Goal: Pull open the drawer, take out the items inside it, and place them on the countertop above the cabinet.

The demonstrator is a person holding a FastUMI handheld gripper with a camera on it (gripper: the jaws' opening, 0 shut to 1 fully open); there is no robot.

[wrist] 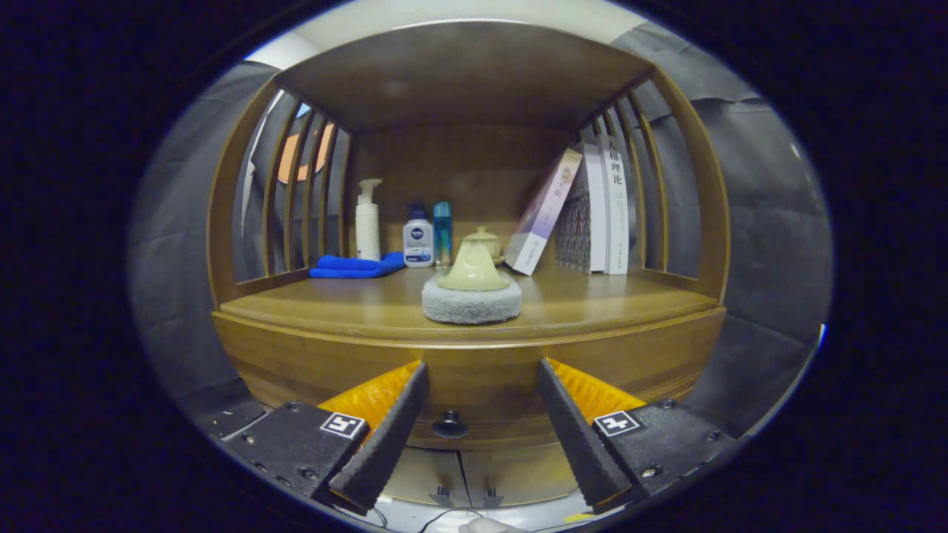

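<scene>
Cabinet of brown wood, seen from my tongs, which sit low in front of it with both fingers spread wide and nothing held between them. Going left to right along the countertop: a folded blue cloth lies by the slatted side, a white pump bottle stands behind it, then a small white bottle with a dark cap, then a slim blue bottle. At the middle, near the front edge, a cream scrubber with a grey round pad sits upright, and a small cream lidded pot stands just behind it. Further right one book leans over against a row of upright books.

Below the countertop the drawer front is flush with the cabinet, so it is closed, and its dark round knob lies between my fingers, nearer the left one. I cannot see what is inside. A closed drawer with things on top suits a drawer yet to be emptied, or one emptied and pushed shut again.

I judge the knob small, hard and smooth, so it could slip; I would pinch it squarely from both sides, close to the wood. The drawer looks solid and may slide stiffly. The scrubber looks light, its domed handle the place to grip
</scene>
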